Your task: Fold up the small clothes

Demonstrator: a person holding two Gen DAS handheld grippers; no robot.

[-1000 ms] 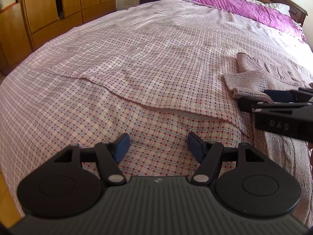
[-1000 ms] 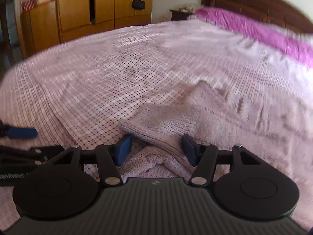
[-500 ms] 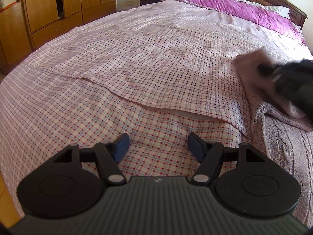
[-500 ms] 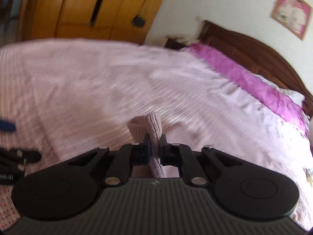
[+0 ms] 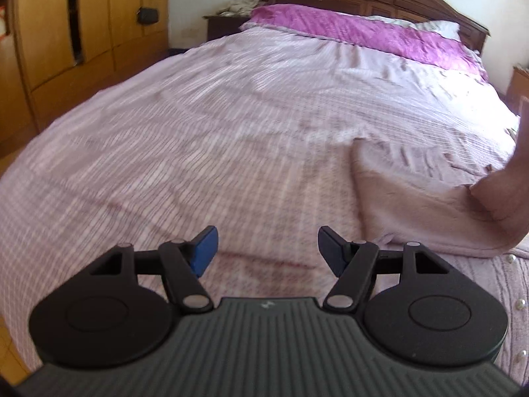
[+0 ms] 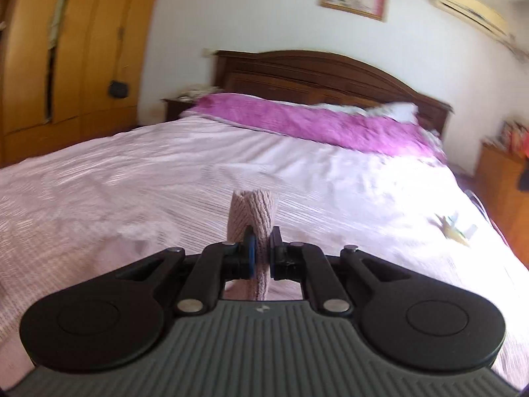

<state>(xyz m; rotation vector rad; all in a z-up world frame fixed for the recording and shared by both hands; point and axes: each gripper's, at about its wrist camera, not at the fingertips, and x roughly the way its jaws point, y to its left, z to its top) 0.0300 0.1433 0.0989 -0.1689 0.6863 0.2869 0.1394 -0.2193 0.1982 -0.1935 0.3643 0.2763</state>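
A pale pink knitted sweater (image 5: 420,205) lies on the checked bedspread (image 5: 198,152) at the right of the left wrist view, one part of it drawn upward toward the right edge. My left gripper (image 5: 266,249) hangs open just above the bedspread, left of the sweater, nothing between its blue pads. In the right wrist view my right gripper (image 6: 261,253) is shut on a ribbed end of the sweater (image 6: 253,213), which sticks up past the fingertips. The garment below it is hidden by the gripper body.
A purple blanket (image 6: 304,122) and dark wooden headboard (image 6: 330,72) lie at the far end of the bed. Wooden wardrobes (image 5: 66,33) stand along the left, a nightstand (image 6: 499,178) at the right. Small items (image 6: 453,228) rest near the bed's right edge.
My right gripper shut on the sweater's ribbed end and lifted it up and toward the headboard. My left gripper stayed open and moved forward and right, nearer the sweater.
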